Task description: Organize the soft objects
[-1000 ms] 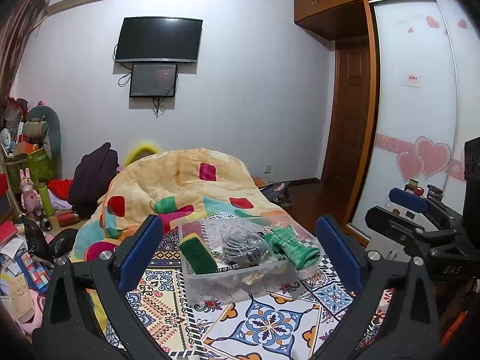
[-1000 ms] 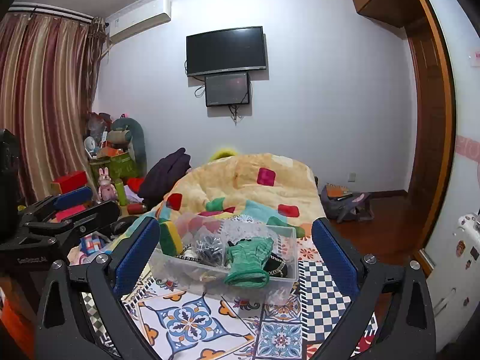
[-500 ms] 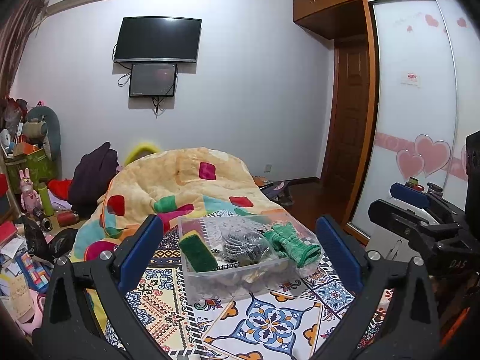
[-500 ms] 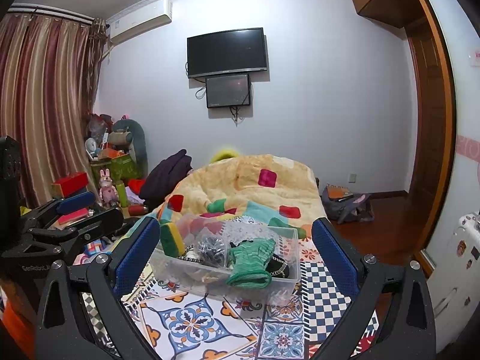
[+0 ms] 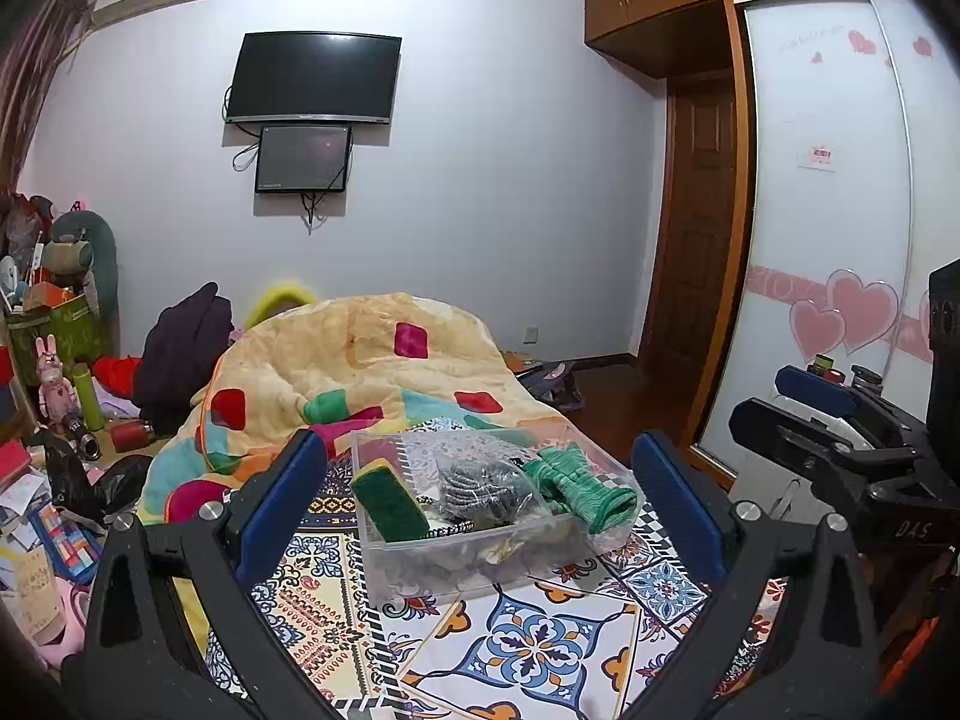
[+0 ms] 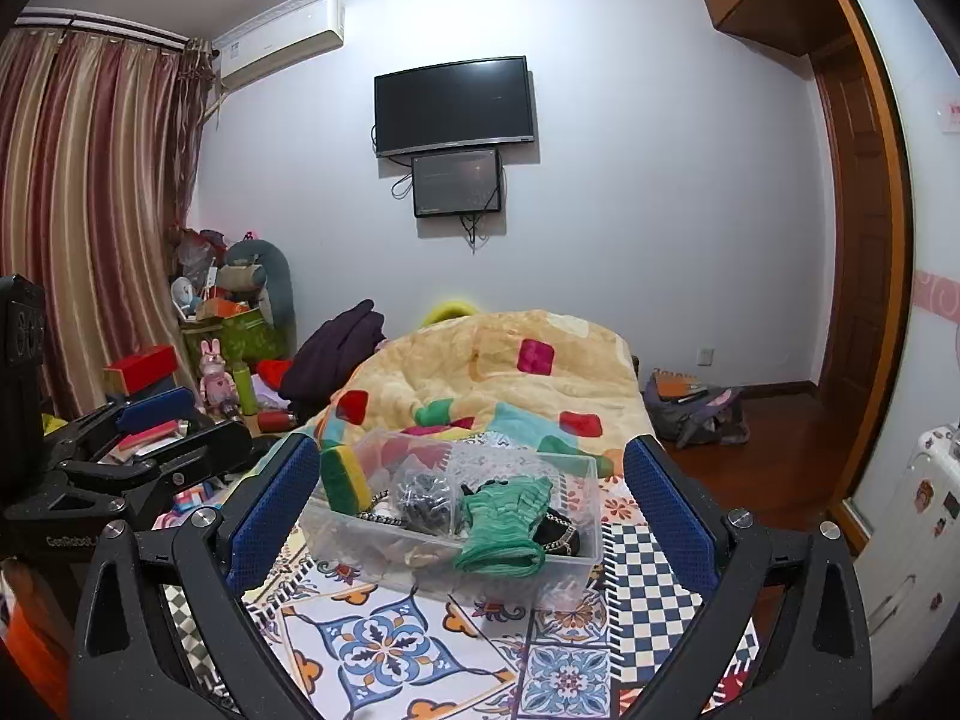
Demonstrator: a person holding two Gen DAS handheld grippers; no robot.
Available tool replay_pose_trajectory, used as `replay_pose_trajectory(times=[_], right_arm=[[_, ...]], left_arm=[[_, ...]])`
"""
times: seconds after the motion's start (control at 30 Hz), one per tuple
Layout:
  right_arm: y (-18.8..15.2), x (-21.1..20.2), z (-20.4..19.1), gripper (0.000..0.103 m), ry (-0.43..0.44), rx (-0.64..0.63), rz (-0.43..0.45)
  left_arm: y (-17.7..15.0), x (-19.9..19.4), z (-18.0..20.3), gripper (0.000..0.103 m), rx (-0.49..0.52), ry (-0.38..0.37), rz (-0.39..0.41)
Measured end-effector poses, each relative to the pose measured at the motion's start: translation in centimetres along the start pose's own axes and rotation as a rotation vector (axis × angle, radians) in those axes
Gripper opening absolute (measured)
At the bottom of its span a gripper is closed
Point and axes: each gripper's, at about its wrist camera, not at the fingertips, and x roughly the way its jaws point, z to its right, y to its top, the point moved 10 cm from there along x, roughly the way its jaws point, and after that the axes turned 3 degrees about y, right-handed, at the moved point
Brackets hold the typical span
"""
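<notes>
Left wrist view: your left gripper [image 5: 480,495] fills the lower frame with its blue-padded fingers [image 5: 282,498] spread wide and nothing between them; the clear plastic bin [image 5: 474,558] sits at lower centre on the patterned bedsheet [image 5: 528,654], framed by the two fingers but touching neither. In the bin, a green-and-yellow sponge [image 5: 390,501] leans at the left, a bag of grey scourers [image 5: 480,483] lies in the middle, and a green knitted cloth [image 5: 585,489] drapes over the right rim. Behind the bin rises a yellow quilt [image 5: 372,354] with coloured squares; at the right edge you see your right gripper [image 5: 840,420] from the side. Right wrist view: your right gripper [image 6: 471,501] likewise holds its fingers [image 6: 666,510] well apart and bare, with the bin [image 6: 420,552] at lower centre, the sponge [image 6: 342,477] at its left end and the cloth [image 6: 504,525] hanging over the near rim. The left gripper [image 6: 138,450] appears at the left edge. A wall television [image 6: 454,105] hangs at upper centre.
</notes>
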Motion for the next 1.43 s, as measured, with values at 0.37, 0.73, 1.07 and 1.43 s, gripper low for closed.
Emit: replay_pose_trajectory(times=[0.37,0.73,1.07,1.43], right_arm=[[0.04,0.0,0.13,0.101,-0.003,0.003,0.002],[0.0,0.16,0.21,0.101,-0.005,0.001,0.0],[-0.09,0.25,0.18,0.101,-0.002,0.003,-0.001],[-0.24,0.47,0.13,0.101,-0.002,0.008,-0.004]], left_arm=[[-0.04,-0.17,0.16,0.103,0.002,0.011,0.009],[0.0,-0.07,0.13,0.103,-0.025,-0.014,-0.001],[-0.24,0.4,0.09,0.103,-0.026,-0.016,-0.017],[-0.45,0.2,0.51,0.103,-0.006,-0.022,-0.021]])
